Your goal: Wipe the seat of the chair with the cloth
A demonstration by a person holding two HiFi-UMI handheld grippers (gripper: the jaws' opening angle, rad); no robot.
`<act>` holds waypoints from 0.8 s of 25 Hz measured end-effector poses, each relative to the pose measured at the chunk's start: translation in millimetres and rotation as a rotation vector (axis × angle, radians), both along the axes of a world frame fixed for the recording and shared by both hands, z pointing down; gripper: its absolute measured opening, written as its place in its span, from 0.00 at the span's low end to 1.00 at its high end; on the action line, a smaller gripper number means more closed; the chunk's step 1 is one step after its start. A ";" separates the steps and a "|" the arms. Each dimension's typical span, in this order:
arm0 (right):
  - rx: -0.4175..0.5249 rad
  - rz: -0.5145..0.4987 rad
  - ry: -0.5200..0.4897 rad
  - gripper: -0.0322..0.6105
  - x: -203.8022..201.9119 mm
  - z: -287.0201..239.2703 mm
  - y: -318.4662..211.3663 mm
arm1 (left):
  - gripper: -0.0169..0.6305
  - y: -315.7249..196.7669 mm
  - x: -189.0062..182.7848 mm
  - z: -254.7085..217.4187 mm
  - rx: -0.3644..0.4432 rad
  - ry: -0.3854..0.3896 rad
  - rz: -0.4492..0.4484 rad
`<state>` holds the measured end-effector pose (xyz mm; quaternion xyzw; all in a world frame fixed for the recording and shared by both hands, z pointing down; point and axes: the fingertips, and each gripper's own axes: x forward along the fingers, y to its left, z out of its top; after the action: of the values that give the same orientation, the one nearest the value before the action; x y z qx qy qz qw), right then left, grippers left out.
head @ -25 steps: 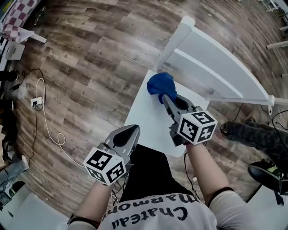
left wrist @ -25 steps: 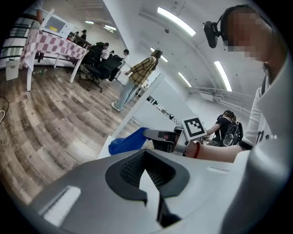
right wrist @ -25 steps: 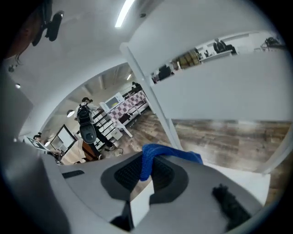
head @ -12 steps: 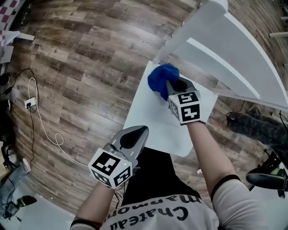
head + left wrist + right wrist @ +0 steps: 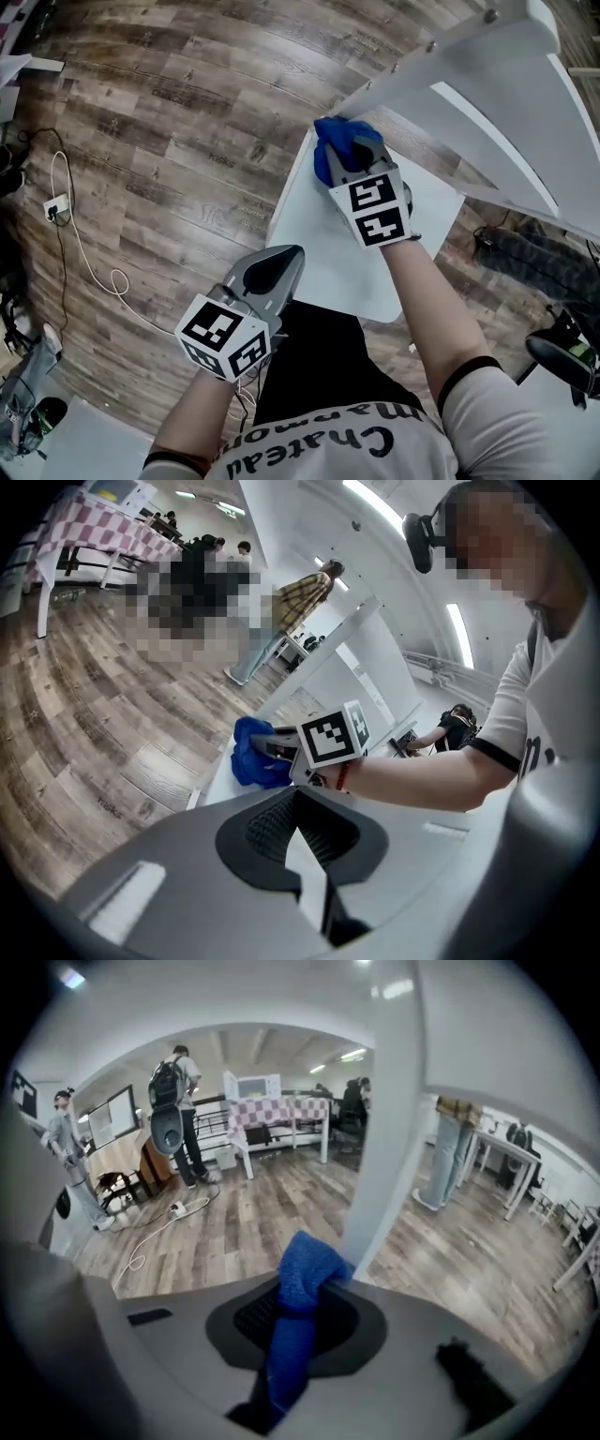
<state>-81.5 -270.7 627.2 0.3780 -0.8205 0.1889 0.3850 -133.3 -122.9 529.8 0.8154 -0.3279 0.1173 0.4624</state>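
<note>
1. Wood-plank floor (image 5: pixel 169 112) fills the left and top of the head view.
2. White chair (image 5: pixel 487 75) sits at upper right, with its seat (image 5: pixel 328 253) mid-frame.
3. Left gripper (image 5: pixel 279 261) is at lower centre by the seat's left edge, its jaws closed together with nothing in them.
4. Right gripper (image 5: pixel 349 150) is at the seat's far corner, clamped on the cloth.
5. Blue cloth (image 5: pixel 328 141) is bunched on the seat, just beside the back post.
6. Thin white cable (image 5: pixel 80 244) lies on the floor at the left edge.
</note>
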 end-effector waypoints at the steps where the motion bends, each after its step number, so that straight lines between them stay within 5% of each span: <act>1: -0.018 -0.027 0.015 0.12 -6.8 7.1 1.9 | 0.04 -1.8 -1.3 1.6 -0.004 0.001 -0.002; 4: -0.026 -0.035 0.061 0.12 -10.8 29.5 1.8 | 0.04 -5.2 -3.8 5.1 -0.018 -0.002 -0.007; 9: 0.164 -0.100 0.121 0.12 -9.2 27.4 4.2 | 0.04 -1.4 3.7 12.3 -0.030 0.000 0.018; 15: 0.069 0.141 0.019 0.12 30.7 29.4 6.3 | 0.04 0.0 32.1 14.4 -0.022 -0.017 0.087; 20: 0.043 0.244 -0.018 0.12 80.6 29.3 25.2 | 0.04 5.0 63.5 17.5 -0.025 -0.017 0.140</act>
<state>-1.0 -245.5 656.5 0.4814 -0.7757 0.2203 0.3435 -69.8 -117.9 547.3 0.8293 -0.2728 0.1605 0.4605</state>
